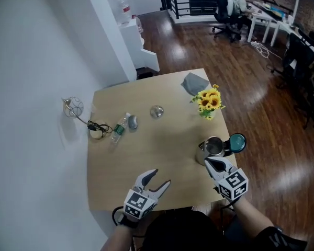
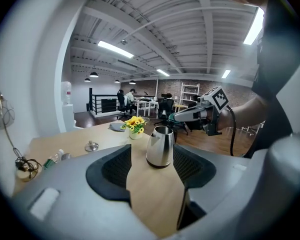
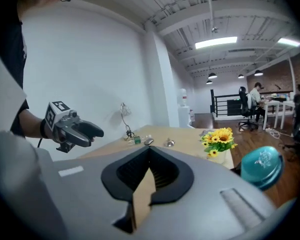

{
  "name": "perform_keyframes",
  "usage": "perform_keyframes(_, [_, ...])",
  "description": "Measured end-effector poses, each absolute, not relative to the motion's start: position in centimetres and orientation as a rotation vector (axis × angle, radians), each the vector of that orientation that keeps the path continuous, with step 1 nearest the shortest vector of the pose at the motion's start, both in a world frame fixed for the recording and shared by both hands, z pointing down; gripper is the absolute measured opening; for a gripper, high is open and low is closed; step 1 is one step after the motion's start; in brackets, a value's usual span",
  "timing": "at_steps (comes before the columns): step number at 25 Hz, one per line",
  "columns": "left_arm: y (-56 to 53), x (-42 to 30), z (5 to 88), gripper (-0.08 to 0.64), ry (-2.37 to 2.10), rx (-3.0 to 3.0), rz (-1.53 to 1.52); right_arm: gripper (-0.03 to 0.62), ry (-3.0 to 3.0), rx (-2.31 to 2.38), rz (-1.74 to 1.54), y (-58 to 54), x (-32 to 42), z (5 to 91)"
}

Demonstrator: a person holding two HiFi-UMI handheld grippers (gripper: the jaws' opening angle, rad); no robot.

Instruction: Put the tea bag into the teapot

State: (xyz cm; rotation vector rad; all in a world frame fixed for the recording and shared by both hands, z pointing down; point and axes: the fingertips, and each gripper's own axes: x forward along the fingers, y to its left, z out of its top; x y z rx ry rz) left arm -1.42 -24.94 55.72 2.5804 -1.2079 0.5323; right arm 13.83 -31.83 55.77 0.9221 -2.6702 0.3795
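Observation:
The steel teapot (image 1: 213,147) stands open-topped near the table's right edge; in the left gripper view the teapot (image 2: 160,146) shows some way ahead, framed by the jaws. My right gripper (image 1: 215,164) hovers just in front of the pot, shut with nothing between its pads, and its closed tips (image 3: 149,152) meet in its own view. My left gripper (image 1: 158,179) is open and empty at the front edge, left of the pot. I cannot make out a tea bag in any view. A small grey thing (image 1: 132,122) lies beside a bottle; I cannot tell what it is.
A teal round lid (image 1: 236,141) sits right of the pot. Sunflowers in a small pot (image 1: 209,103), a grey cloth (image 1: 193,82), a silver knobbed lid (image 1: 156,111), a plastic bottle (image 1: 119,127) and a coiled cable (image 1: 97,130) lie farther back. A white wall runs along the left.

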Motion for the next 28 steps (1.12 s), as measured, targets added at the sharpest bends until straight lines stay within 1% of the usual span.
perform_keyframes(5, [-21.3, -1.3, 56.6, 0.258, -1.189, 2.574, 0.557, 0.008, -2.701, 0.87, 0.431, -27.5, 13.4, 56.1])
perform_keyframes(10, [-17.2, -1.7, 56.3, 0.258, -1.173, 2.619, 0.512, 0.008, -2.704, 0.912, 0.461, -21.4, 13.3, 55.8])
perform_keyframes(22, [3.2, -4.8, 54.1, 0.259, -1.145, 2.676, 0.439, 0.008, -2.765, 1.047, 0.455, -0.8, 11.2, 50.2])
perform_keyframes(28, [8.7, -5.2, 53.1, 0.258, -1.159, 2.698, 0.426, 0.008, -2.791, 1.017, 0.433, 5.1, 10.6, 48.3])
